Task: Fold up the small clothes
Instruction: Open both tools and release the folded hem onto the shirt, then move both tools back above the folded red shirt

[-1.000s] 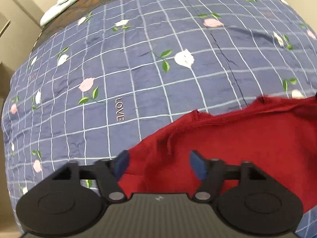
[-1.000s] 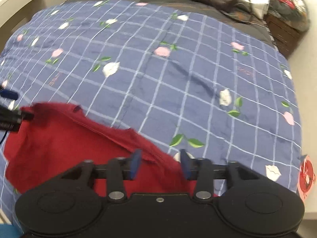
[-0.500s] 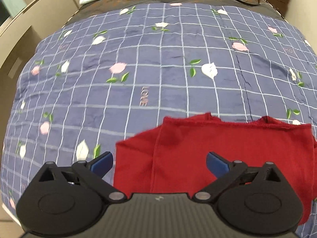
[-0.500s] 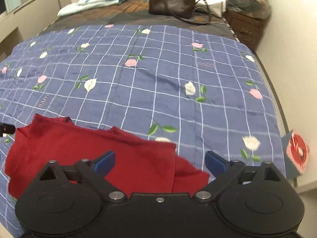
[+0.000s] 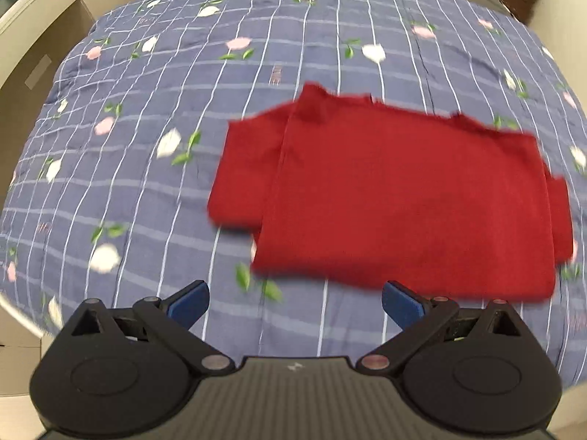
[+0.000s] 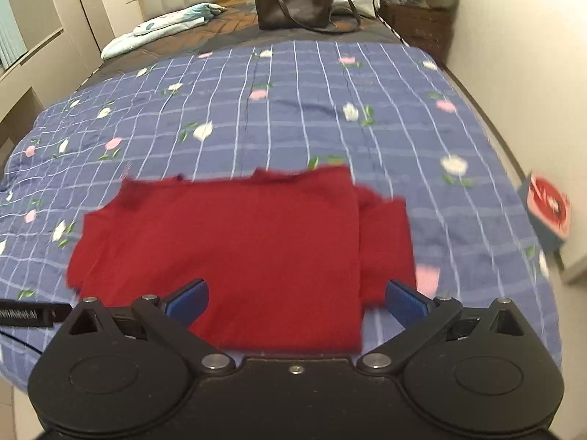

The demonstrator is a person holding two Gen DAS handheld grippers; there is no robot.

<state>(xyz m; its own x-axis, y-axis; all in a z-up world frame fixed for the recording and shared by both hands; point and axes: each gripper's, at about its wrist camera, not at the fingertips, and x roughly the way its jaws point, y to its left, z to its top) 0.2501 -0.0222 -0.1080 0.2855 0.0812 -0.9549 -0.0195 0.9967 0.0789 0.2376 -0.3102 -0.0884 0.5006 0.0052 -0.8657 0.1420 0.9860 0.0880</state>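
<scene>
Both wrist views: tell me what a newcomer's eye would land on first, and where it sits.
The red garment stands out first, lying folded flat on the blue checked floral bedspread, just ahead of both grippers. The left gripper and right gripper come next: black, blue-tipped, both open and holding nothing. In the right wrist view a dark brown handbag sits at the far end of the bed.

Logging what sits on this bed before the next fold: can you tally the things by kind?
Folded red garment: 1
Dark brown leather handbag: 1
Light blue-and-white pillow: 1
Blue checked floral quilt: 1
Total: 4
</scene>
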